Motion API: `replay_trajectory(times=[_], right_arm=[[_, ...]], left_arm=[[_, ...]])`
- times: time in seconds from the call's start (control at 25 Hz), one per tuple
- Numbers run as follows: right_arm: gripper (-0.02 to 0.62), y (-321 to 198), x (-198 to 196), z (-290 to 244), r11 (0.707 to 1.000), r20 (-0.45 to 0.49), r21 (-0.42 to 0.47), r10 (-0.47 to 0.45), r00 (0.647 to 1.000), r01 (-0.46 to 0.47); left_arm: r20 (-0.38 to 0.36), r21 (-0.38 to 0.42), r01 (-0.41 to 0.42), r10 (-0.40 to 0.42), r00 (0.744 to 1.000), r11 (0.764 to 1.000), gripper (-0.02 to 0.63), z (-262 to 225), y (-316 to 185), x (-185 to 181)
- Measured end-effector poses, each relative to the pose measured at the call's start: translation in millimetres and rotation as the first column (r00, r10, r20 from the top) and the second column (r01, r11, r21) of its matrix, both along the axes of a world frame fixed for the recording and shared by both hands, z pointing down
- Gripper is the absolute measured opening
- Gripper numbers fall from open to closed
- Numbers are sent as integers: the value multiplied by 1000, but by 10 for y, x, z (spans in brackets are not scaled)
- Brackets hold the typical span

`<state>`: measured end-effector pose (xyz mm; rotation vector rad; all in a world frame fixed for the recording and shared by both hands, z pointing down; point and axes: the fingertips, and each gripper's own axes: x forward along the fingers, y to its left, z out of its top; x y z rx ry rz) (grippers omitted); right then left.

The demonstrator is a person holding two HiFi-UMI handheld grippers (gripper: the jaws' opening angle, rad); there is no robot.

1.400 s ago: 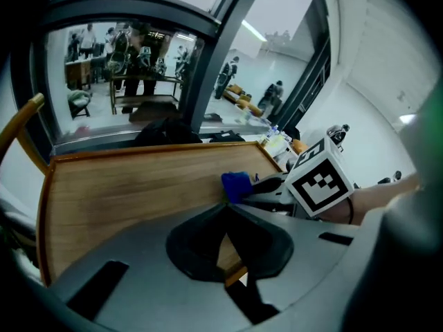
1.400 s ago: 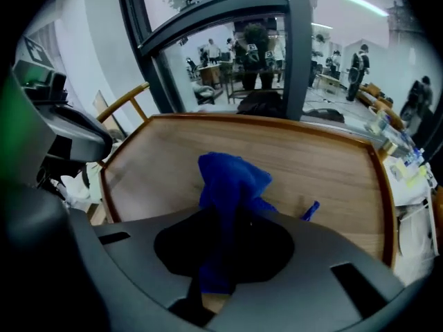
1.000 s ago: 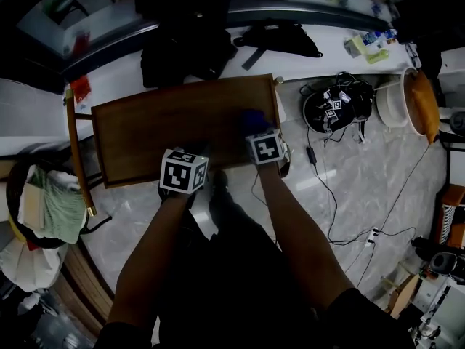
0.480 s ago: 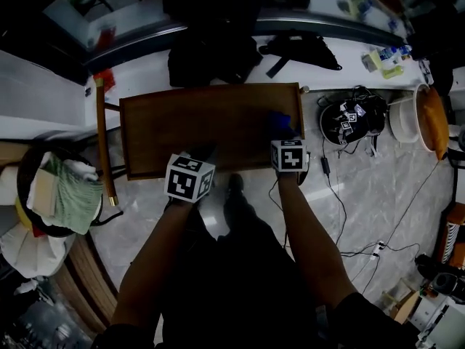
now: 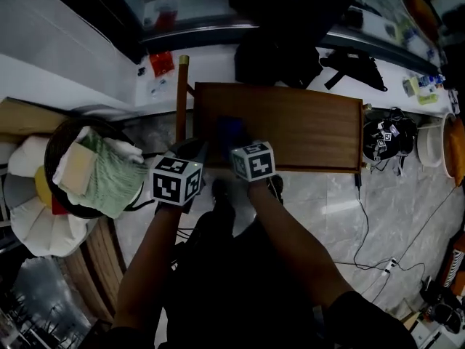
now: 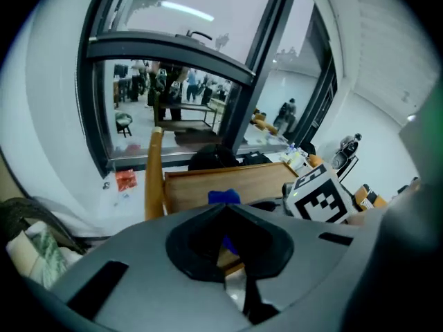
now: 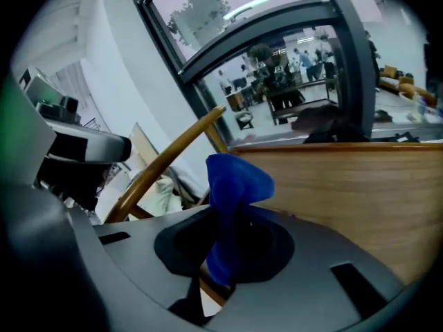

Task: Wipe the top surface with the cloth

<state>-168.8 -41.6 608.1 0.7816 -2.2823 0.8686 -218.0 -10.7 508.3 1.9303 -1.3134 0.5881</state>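
1. The right gripper (image 5: 240, 145) pinches the blue cloth (image 7: 235, 178) by a bunched fold, at the left end of the wooden top (image 5: 305, 126).
2. The left gripper (image 6: 225, 209) has its jaws pressed together on nothing and sits just off the top's near left corner.
3. The cloth looks soft, light and limp, so it will likely crumple and drag unless pressed down.
4. A bunched-fold hold seems sound, since a grip on one edge would let the rest trail.

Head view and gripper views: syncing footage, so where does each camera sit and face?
Head view: on the head, steeply down at the brown wooden table top; both forearms show.
Left gripper view: on the left hand-held gripper, along its shut jaws toward windows.
Right gripper view: on the right hand-held gripper, along jaws clamping the blue cloth.
Shared: table top, cloth.
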Motion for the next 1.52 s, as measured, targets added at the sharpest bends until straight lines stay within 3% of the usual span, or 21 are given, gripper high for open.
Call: replay_trajectory(times=[0.12,0.28,0.48,0.76,1.04,1.52], right_arm=[[69,186,-567,172,999,-3,-31,-44,999,44],[69,302,-916,376,996,-62,-56,-73,995,70],[69,314,-1016,561,994,-136,-37,-110,985,106],[69,339,-825,680,988,-218,-44,-156,963,150],[69,135,62,713,995,-247,-63,-85,965,72],[69,-335,2603,635,987,-326,-16,148,934,-162]], left_arm=[[-1,2,27,-27,1000,1000,12,22,117,-381],[-11,-12,36,-36,999,999,12,87,245,-639],[-35,-16,18,-18,999,1000,12,154,297,-661],[-46,-23,-15,14,999,1000,12,202,324,-428],[-68,-56,-69,65,996,996,12,323,159,284],[-123,-88,-222,210,970,971,12,557,-159,2256]])
